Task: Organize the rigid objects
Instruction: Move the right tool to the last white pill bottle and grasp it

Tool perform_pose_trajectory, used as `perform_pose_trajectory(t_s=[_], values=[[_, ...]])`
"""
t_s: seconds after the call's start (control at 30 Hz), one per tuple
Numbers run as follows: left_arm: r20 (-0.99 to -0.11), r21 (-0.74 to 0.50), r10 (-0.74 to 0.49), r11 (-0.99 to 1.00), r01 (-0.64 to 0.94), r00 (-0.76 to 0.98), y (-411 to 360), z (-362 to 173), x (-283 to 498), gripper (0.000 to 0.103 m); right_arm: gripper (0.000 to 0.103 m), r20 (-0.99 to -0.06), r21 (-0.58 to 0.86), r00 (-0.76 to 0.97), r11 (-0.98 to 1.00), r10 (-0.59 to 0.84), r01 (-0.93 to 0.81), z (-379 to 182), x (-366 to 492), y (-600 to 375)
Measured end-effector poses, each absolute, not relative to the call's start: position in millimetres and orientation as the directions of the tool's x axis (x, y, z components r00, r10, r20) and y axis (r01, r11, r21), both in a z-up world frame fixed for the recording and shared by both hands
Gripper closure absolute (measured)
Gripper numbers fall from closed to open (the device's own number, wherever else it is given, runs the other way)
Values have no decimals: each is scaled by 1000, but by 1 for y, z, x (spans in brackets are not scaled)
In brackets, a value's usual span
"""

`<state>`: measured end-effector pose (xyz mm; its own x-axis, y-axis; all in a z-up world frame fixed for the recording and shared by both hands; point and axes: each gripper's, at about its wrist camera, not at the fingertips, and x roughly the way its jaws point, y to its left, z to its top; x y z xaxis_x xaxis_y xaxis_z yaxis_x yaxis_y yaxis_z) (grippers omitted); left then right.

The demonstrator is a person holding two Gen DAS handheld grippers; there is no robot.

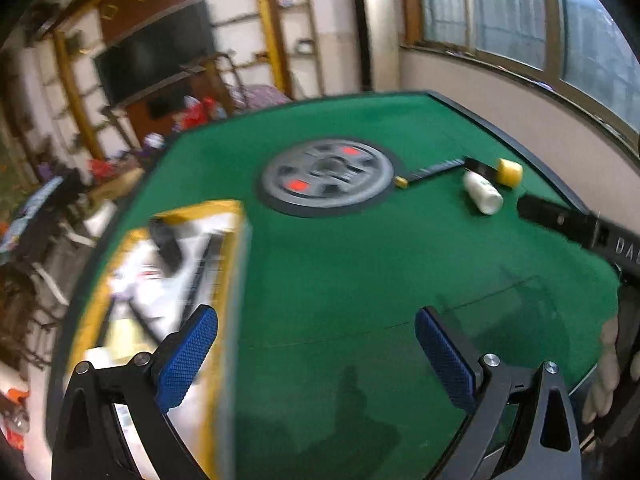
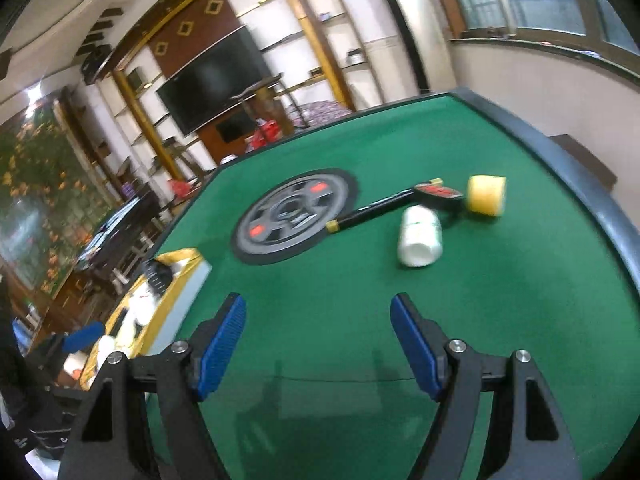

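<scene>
A white bottle [image 2: 420,236] lies on its side on the green table [image 2: 500,320]. Just behind it are a yellow cylinder [image 2: 486,196] and a black long-handled tool [image 2: 380,208] with a red head. My right gripper [image 2: 318,328] is open and empty, short of the bottle. In the left wrist view the bottle [image 1: 484,194], cylinder [image 1: 510,172] and tool [image 1: 438,170] sit far right. My left gripper [image 1: 316,340] is open and empty, its left finger over the yellow-rimmed box [image 1: 224,216] that holds several blurred items.
A round grey disc [image 2: 294,220] with red marks is set in the table's middle. The table's dark raised edge [image 2: 560,152] runs along the right. One black finger [image 1: 560,222] of the right gripper reaches in at the left wrist view's right side. Shelves and a TV stand behind.
</scene>
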<state>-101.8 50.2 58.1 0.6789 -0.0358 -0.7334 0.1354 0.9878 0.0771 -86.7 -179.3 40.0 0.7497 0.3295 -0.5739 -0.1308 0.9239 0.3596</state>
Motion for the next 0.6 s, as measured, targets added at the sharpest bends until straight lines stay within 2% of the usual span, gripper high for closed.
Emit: perform_pose_trajectory(t_s=[0.13, 0.3, 0.6], values=[[-788, -26, -135, 982, 187, 600, 34, 35, -73, 3, 29, -587, 349, 772, 937, 245, -32, 41, -82, -218], [-819, -90, -184, 977, 195, 543, 24, 10, -46, 3, 29, -630, 342, 760, 936, 161, 85, 34, -65, -262], [-837, -115, -197, 975, 188, 511, 22, -5, -37, 1, 29, -670, 354, 716, 932, 196, 77, 17, -7, -256]])
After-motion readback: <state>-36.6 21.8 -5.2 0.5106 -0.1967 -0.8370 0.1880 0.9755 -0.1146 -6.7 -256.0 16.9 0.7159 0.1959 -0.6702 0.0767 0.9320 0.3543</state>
